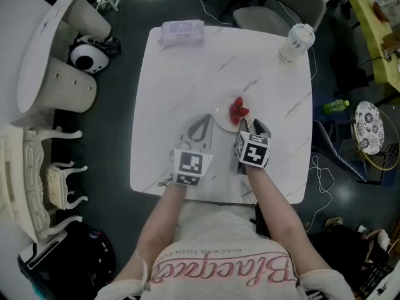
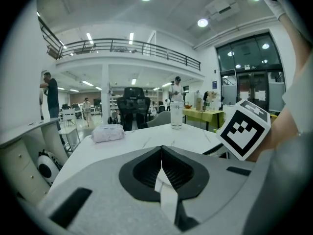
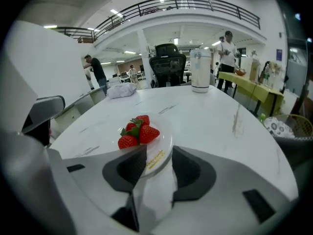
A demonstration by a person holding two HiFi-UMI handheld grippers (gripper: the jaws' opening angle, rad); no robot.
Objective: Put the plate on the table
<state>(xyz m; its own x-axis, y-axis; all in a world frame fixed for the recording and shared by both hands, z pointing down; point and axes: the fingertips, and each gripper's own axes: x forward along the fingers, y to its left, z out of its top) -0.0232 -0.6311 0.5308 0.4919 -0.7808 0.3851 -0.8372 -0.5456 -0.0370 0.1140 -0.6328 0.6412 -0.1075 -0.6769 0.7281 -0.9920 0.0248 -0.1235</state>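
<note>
A small white plate (image 1: 227, 120) with red strawberries (image 1: 238, 110) rests on the white marble table (image 1: 181, 86), right of centre. My right gripper (image 1: 251, 127) sits just at its near side. In the right gripper view the plate (image 3: 160, 145) lies flat on the table with its near rim between the jaws of the right gripper (image 3: 156, 154); the jaws stand apart and do not press on it. The strawberries (image 3: 139, 131) sit on its far half. My left gripper (image 1: 200, 120) rests to the plate's left, shut on nothing (image 2: 161, 150).
A wrapped tissue pack (image 1: 182, 32) lies at the table's far left edge and a lidded cup (image 1: 296, 42) stands at the far right corner. A grey chair (image 1: 284, 8) stands beyond the table. White furniture (image 1: 50, 74) stands to the left, and people stand in the background.
</note>
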